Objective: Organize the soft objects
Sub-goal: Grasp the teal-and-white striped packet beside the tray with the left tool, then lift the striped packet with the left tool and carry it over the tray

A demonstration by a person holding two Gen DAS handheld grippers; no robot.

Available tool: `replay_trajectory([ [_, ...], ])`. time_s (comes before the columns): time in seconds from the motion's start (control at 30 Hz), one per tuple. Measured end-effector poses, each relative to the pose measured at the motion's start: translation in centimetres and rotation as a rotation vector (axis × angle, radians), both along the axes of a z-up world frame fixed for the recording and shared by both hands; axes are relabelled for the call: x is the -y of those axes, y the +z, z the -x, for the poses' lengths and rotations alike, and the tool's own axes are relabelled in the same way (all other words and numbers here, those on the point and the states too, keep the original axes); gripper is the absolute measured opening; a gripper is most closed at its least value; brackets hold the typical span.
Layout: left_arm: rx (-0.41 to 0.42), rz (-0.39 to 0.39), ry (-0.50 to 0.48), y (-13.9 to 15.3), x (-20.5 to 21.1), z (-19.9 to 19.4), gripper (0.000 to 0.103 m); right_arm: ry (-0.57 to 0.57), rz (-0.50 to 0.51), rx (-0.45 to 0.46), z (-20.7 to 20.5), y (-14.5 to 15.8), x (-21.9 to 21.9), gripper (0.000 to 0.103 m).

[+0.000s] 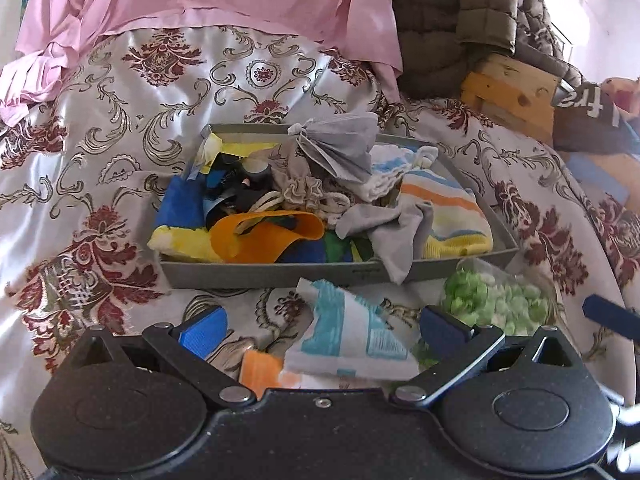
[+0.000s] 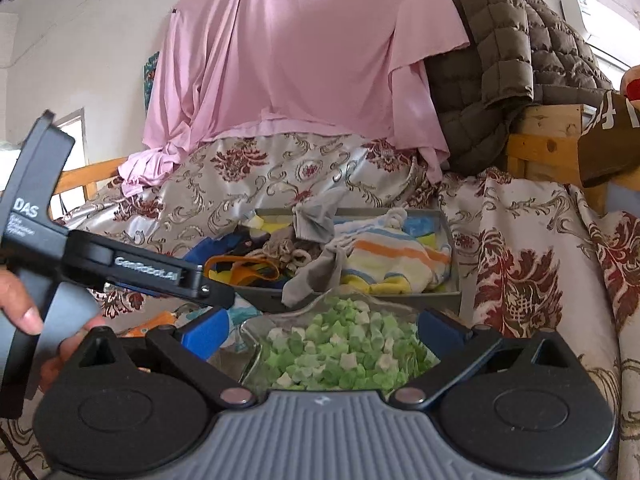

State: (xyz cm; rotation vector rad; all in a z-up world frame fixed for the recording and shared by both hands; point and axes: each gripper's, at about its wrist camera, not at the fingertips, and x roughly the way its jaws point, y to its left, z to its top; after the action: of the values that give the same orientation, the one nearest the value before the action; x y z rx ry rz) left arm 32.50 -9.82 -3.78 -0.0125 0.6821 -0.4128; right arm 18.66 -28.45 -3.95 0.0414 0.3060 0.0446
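Note:
A grey tray [image 1: 280, 274] sits on the patterned bedspread, heaped with soft items: a striped towel [image 1: 444, 208], grey cloths [image 1: 340, 152], an orange strap [image 1: 264, 236] and blue and yellow fabric. In front of it, a white cloth with blue stripes [image 1: 352, 336] lies between the fingers of my open left gripper [image 1: 324, 330], with an orange cloth [image 1: 264, 372] just beneath. My right gripper [image 2: 324, 332] is open around a glass dish of green and white paper stars [image 2: 340, 348]. The same tray [image 2: 352, 300] stands behind the dish. My left gripper [image 2: 216, 294] reaches in from the left there.
A floral satin bedspread [image 1: 100, 160] covers the bed. Pink fabric [image 2: 280, 60] and a brown quilted jacket [image 2: 500, 60] hang behind it. A wooden frame [image 1: 512, 92] stands at the right. A hand [image 2: 24, 312] holds the left gripper's handle.

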Motion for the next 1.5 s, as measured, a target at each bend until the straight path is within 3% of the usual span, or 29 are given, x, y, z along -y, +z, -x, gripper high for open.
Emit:
replay_trajectory([
  [0.23,-0.064,0.013,0.025,-0.2,1.4,-1.8,0.102,0.0,0.013,0.056,-0.9,0.0,0.7,0.103],
  [0.5,-0.235,0.022,0.007,-0.8,2.5,-4.6,0.101,0.018,0.003,0.095,-1.0,0.2,1.3,0.103],
  [0.9,-0.425,0.081,0.041,-2.3,1.4,-8.3,0.079,0.028,0.008,0.07,-1.0,-0.3,1.3,0.103],
  [1.03,-0.456,0.058,-0.031,-2.7,1.6,-9.4,0.068,0.044,0.009,0.081,-0.7,0.0,1.3,0.103],
  [1.13,-0.489,0.1,-0.101,-3.0,1.2,-10.3,0.05,0.068,0.017,0.069,-0.9,-0.2,1.1,0.103],
  [1.37,-0.523,0.166,-0.22,-3.6,-0.2,-11.7,0.047,0.112,0.063,0.041,-1.8,-1.1,0.6,0.103],
  [1.5,-0.499,0.179,-0.275,-3.5,-0.6,-11.7,0.046,0.102,0.065,0.041,-2.5,-1.2,0.7,0.103],
])
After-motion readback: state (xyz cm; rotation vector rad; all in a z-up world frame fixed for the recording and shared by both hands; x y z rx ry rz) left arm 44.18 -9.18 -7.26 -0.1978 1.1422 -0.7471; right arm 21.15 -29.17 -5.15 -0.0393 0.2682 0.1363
